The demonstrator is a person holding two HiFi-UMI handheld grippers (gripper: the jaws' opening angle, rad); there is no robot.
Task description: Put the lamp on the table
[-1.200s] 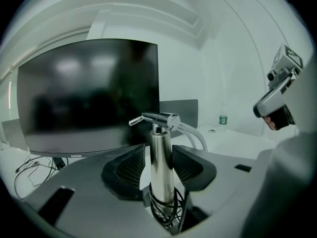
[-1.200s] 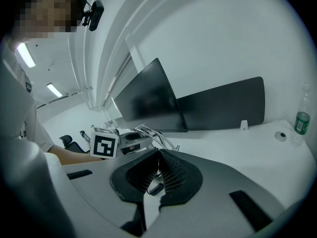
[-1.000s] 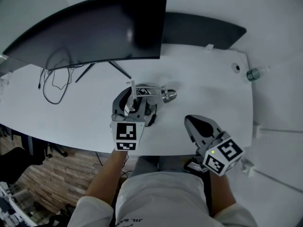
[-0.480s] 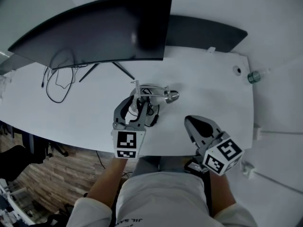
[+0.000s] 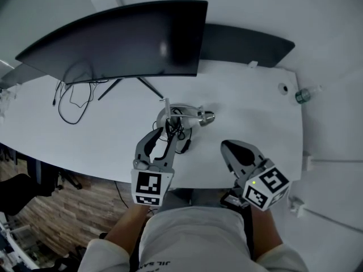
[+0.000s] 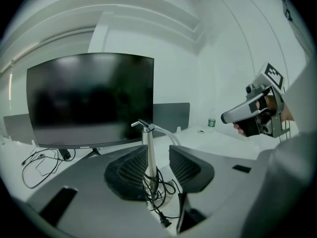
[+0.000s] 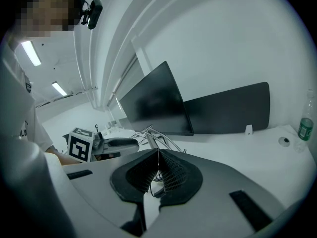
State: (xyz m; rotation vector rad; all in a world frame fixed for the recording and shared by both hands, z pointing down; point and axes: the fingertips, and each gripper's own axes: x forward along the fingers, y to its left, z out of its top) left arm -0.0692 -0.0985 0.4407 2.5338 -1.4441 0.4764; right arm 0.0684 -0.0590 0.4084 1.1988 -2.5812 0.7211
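The lamp was down! It stood upright on the white table, in front of the monitor and toward that screen's right end. Its bent arm reached off to the right, and its black cord lay bunched round the foot of the post.

The left tongs sat on the near side of the lamp from the monitor. Their jaws were apart, though they had just been narrowing a little. In the left gripper view the post showed in the gap between them, but neither pad pressed on it. From the head view the lamp looked to be just beyond the tips, so nothing was gripped there.

The right tongs hung further from the monitor, off to the lamp's right, with their jaws together on nothing.

By my reading, the placing itself was finished and this was the let-go stage. The next move would call for drawing the left tongs straight away from the monitor, clear of the post. The loose cord lay near the tips, so snagging it could tip the lamp.
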